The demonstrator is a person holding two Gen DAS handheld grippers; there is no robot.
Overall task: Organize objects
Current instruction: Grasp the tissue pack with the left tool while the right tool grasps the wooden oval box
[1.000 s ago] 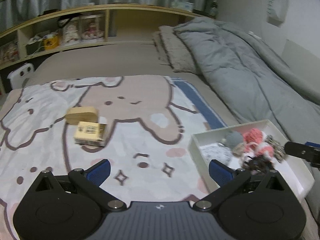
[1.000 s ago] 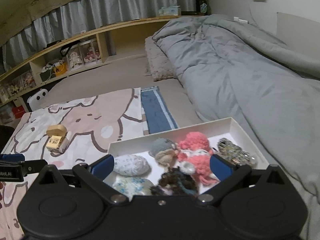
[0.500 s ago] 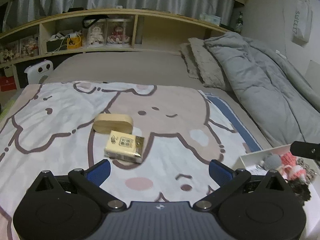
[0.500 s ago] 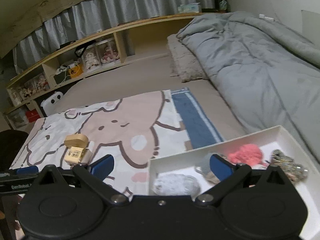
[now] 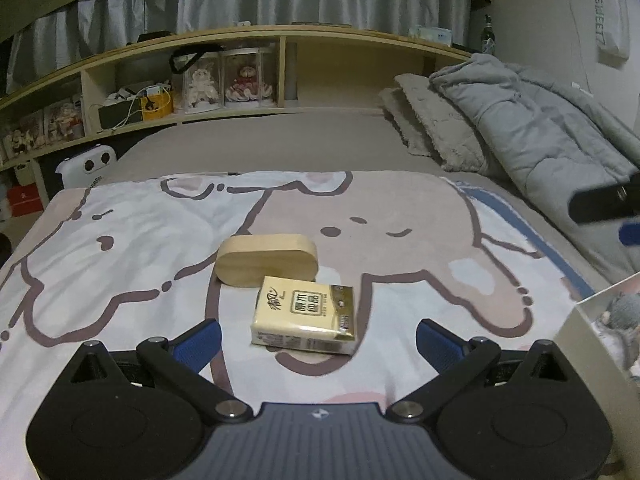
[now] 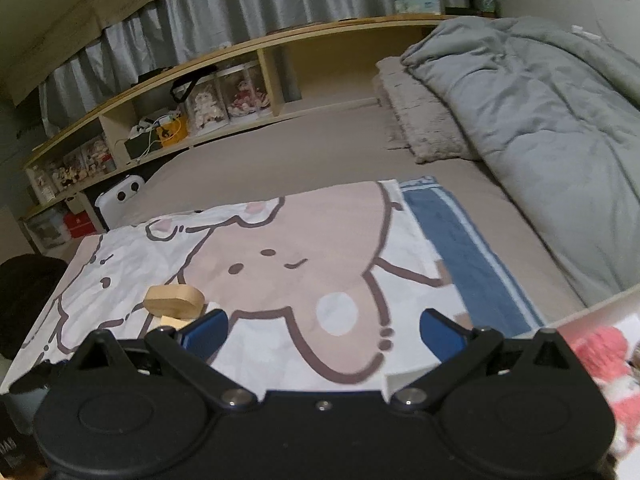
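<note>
A yellow tissue pack (image 5: 306, 314) lies on the cartoon blanket (image 5: 120, 248), just in front of an oval wooden box (image 5: 267, 259). My left gripper (image 5: 318, 340) is open and empty, with the tissue pack between and just ahead of its blue fingertips. My right gripper (image 6: 322, 330) is open and empty, above the blanket; it also shows at the right edge of the left wrist view (image 5: 604, 202). The wooden box also shows in the right wrist view (image 6: 174, 300), at left. A white tray (image 5: 576, 332) with soft toys, one pink (image 6: 600, 354), sits at the right.
A grey duvet (image 5: 552, 128) and pillows (image 5: 436, 132) lie at the back right. A wooden shelf (image 5: 240, 80) with dolls and boxes runs along the far side. A blue towel strip (image 6: 460, 248) lies beside the blanket. A white device (image 5: 86, 166) stands at the bed's left corner.
My left gripper has swung left and closed in on the tissue pack. My right gripper has moved left, off the tray and over the blanket. Both stayed open.
</note>
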